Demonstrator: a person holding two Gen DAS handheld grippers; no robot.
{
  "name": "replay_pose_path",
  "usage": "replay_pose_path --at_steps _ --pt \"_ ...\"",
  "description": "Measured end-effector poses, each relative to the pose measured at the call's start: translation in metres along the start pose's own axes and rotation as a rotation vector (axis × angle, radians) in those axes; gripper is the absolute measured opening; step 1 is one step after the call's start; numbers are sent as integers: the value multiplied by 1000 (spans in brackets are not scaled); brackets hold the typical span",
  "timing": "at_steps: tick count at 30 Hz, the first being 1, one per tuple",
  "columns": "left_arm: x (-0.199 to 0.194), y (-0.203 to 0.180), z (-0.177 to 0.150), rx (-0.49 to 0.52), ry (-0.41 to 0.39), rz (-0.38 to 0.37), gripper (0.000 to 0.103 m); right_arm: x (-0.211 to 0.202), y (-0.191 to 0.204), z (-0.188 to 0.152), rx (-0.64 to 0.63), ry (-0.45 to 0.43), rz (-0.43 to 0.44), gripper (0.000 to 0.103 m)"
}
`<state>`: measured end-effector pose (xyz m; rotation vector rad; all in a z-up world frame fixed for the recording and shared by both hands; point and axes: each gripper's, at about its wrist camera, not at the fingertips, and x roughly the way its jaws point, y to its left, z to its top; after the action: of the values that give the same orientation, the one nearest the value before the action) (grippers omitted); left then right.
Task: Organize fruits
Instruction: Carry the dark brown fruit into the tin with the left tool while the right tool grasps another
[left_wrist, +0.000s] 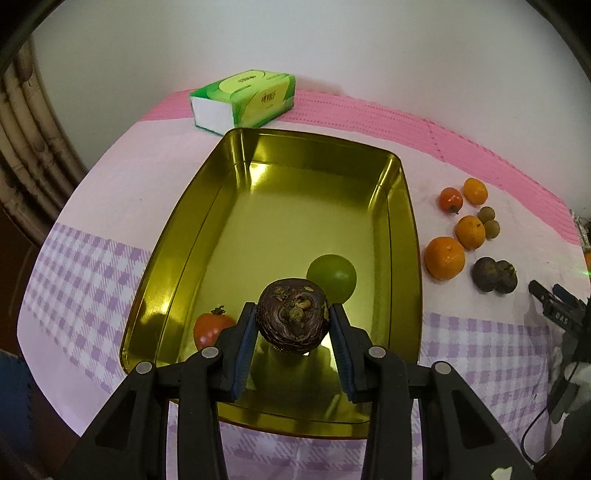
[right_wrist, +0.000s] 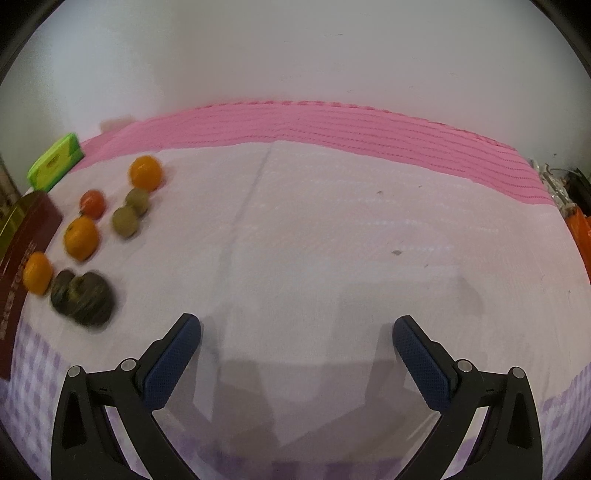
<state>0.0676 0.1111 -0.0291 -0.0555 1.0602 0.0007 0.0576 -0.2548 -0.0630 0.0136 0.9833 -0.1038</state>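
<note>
Dark fruit (left_wrist: 293, 320) in left hand-held gripper (left_wrist: 293, 325), above tin (left_wrist: 177, 229)

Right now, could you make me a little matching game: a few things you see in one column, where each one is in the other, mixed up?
Things:
1. dark fruit
2. green ball
3. tissue pack
4. big orange

Places:
A. on the cloth, right of the tray
B. behind the tray, by the wall
C. between the left gripper's pads
D. lying inside the tray

Pairs: 1-C, 2-D, 3-B, 4-A
</note>
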Motion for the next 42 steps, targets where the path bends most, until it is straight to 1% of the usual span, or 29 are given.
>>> replay_pose_path --at_steps 5,10,12,13,14,19,24,30,35,37,40,42 --pt "2 2 -3 2 7 -2 35 -8 28 -11 -57 6 40 103" --pt "4 5 -6 -1 19 -6 35 -11 58 -15 -128 15 86 103" --pt "5 5 -9 5 24 1 35 -12 68 -16 -152 10 84 103" --pt "6 5 -9 6 25 3 35 -13 71 -16 -163 11 98 101" --pt "7 6 -11 6 29 5 35 -13 74 -16 -168 15 117 98" --pt "12 9 -13 2 45 9 35 -16 90 -13 -205 2 141 87" --pt "18 11 -14 5 59 19 35 -13 99 -8 -208 -6 144 83" --pt "25 13 -13 5 63 38 35 -7 107 3 -219 -11 154 74" --pt "28 14 -13 14 62 54 36 -8 110 6 -233 -20 165 55" --pt "29 14 -13 15 63 57 37 -8 112 7 -237 -21 165 51" --pt "30 15 -12 13 65 58 37 -9 113 7 -248 -24 171 43" --pt "30 15 -11 12 67 57 37 -9 113 7 -250 -22 169 43"
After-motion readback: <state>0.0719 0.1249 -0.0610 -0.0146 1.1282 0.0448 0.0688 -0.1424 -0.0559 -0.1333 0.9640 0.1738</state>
